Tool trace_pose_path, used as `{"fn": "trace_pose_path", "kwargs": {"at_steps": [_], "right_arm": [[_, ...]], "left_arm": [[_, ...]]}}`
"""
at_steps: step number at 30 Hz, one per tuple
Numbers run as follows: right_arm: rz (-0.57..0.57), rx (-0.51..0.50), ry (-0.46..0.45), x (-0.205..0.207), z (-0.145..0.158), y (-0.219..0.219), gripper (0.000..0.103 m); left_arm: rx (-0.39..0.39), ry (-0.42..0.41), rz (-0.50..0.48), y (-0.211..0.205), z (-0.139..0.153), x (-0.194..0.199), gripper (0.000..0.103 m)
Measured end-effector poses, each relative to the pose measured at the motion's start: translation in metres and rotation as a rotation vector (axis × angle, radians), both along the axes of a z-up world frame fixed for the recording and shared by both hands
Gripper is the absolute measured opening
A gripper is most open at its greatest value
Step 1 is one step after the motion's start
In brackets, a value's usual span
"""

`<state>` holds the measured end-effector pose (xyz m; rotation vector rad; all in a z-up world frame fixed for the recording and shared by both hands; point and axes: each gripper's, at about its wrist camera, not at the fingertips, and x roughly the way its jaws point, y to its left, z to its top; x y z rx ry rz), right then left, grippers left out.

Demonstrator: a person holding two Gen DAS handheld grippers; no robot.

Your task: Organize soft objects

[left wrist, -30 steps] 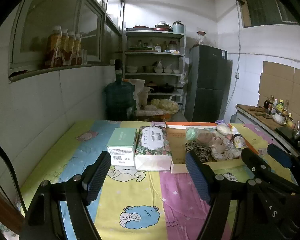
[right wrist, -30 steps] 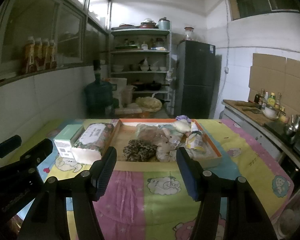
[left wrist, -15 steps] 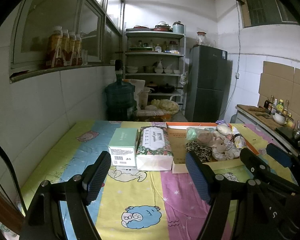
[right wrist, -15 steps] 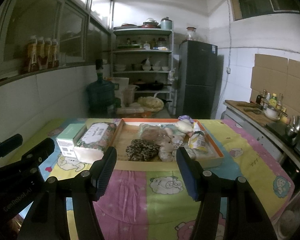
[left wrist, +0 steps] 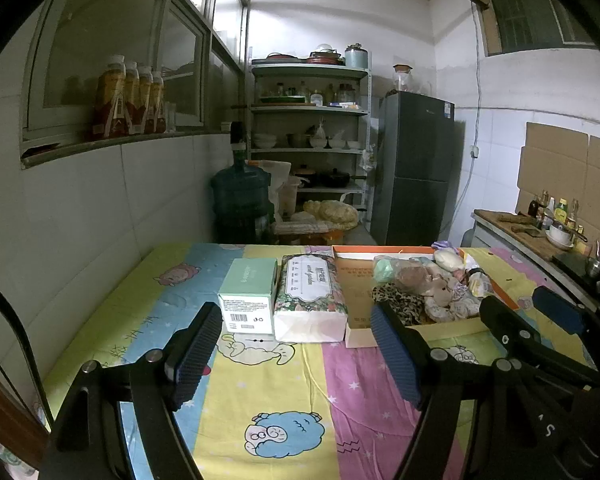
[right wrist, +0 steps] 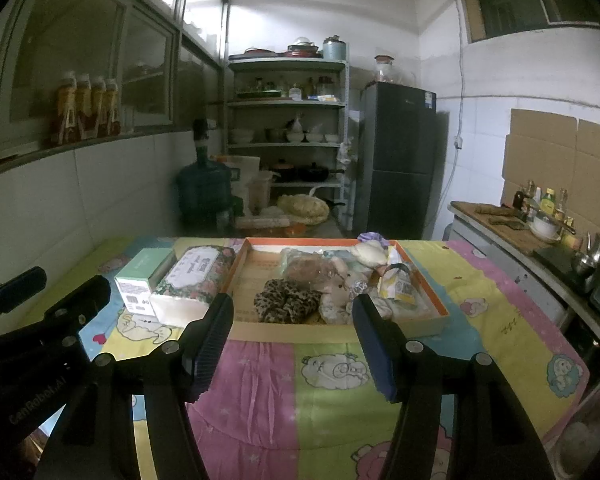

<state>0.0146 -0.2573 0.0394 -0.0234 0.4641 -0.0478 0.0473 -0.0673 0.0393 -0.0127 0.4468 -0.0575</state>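
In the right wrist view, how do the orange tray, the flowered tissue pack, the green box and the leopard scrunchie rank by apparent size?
Largest to smallest:
1. orange tray
2. flowered tissue pack
3. green box and leopard scrunchie: they look about alike, so I do not rank them.

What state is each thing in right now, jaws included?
Left gripper: jaws open, empty.
Right gripper: jaws open, empty.
Orange-rimmed tray: lidless, holding a pile of soft items.
Leopard scrunchie: lying in the tray.
Tissue pack: flat beside the tray.
Green box: closed, beside the pack.
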Motion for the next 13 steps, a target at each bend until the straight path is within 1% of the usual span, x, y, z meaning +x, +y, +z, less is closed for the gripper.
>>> {"fn": "trace_pose_path", "kwargs": {"at_steps": [13], "right_arm": [[-0.001, -0.001, -0.001, 0.0001, -0.0003, 0.0005, 0.064]], "left_arm": [[-0.001, -0.006, -0.003, 0.0047, 0.0006, 0.0003, 0.077]]}}
